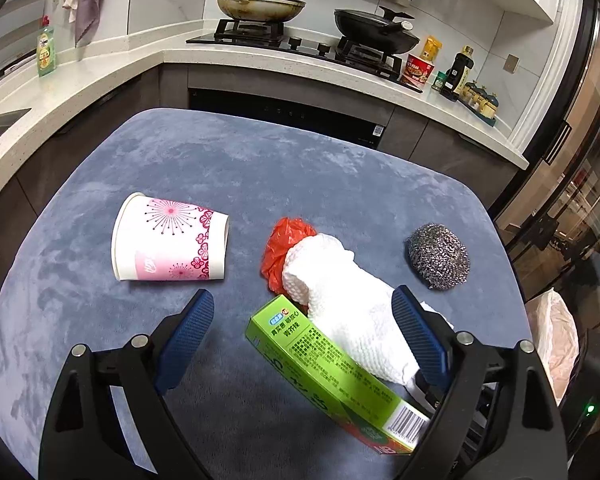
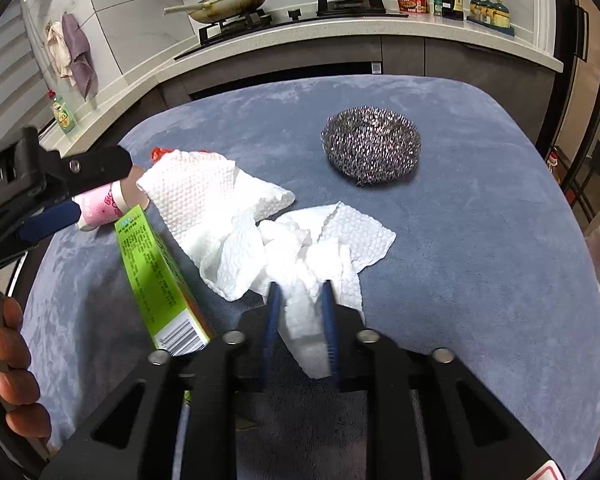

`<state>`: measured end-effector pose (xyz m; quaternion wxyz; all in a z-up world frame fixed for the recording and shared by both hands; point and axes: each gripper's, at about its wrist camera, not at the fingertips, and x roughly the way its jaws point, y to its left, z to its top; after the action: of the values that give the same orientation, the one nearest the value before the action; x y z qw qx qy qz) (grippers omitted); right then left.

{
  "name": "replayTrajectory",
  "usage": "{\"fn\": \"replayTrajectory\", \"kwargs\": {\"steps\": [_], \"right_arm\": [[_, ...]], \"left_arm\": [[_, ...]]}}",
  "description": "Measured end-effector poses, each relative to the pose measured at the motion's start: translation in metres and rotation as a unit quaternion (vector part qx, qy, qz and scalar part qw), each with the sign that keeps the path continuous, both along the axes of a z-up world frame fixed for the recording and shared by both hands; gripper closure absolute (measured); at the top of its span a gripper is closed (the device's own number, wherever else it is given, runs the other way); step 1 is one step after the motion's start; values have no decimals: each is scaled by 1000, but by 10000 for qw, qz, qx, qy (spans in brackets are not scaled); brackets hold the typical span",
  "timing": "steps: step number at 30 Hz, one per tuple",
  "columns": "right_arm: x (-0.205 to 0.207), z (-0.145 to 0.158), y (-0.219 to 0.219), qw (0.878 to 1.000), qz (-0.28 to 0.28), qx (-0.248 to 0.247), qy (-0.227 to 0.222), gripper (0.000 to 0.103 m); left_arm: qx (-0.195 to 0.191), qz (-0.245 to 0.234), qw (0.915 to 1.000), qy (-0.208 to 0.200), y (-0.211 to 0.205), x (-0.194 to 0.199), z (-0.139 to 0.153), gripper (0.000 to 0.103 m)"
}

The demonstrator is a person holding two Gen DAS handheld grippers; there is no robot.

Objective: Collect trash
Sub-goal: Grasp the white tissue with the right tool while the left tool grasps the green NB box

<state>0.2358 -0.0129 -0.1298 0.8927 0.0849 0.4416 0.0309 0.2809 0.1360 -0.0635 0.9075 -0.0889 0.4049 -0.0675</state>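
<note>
My right gripper was pinching a twisted strand of the white paper towel, which trailed away from the fingers toward the far left across the blue table, its far end lying over a red plastic bag. My left gripper was spread wide and held nothing, with the green box lying slantwise between its fingers, long axis running near-right to far-left. The pink paper cup lay on its side just beyond the left finger, so that hand seemed nearer both.

Crumpled white paper towel beside green box; pink cup toppled.
</note>
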Motion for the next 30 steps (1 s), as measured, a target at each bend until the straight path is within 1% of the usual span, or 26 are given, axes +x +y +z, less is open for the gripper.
{"fn": "replayTrajectory", "kwargs": {"steps": [3,5,9,14,19,22,24,26,28,30], "right_arm": [[-3,-2,-2,10000,-16,52,16,96],[-7,-2,-5,10000,-28,87,-1,97],[-15,1,-10,9998,-116,149,-47,98],[-28,12,-20,9992,-264,206,-195,98],[-40,25,-36,9979,-450,285,-356,98],[-47,33,-45,9967,-564,358,-467,98],[-51,38,-51,9958,-632,387,-539,98],[-56,42,-57,9947,-701,425,-621,98],[-61,48,-64,9933,-782,475,-707,98],[-64,54,-69,9921,-839,521,-774,98]], "left_arm": [[-40,9,10000,32,2,-1,-1,17],[-96,14,9999,59,2,-5,-2,17],[-134,-93,9997,161,-8,-16,-6,17],[-15,-257,9992,298,-30,-28,-16,17],[13,-284,9986,439,-42,-32,-27,17],[92,-256,9984,503,-45,-34,-32,17],[107,-262,9981,553,-46,-35,-35,22],[52,-285,9973,672,-45,-35,-40,31],[-88,-318,9964,779,-43,-36,-45,35],[-211,-293,9962,790,-40,-38,-46,36]]}}
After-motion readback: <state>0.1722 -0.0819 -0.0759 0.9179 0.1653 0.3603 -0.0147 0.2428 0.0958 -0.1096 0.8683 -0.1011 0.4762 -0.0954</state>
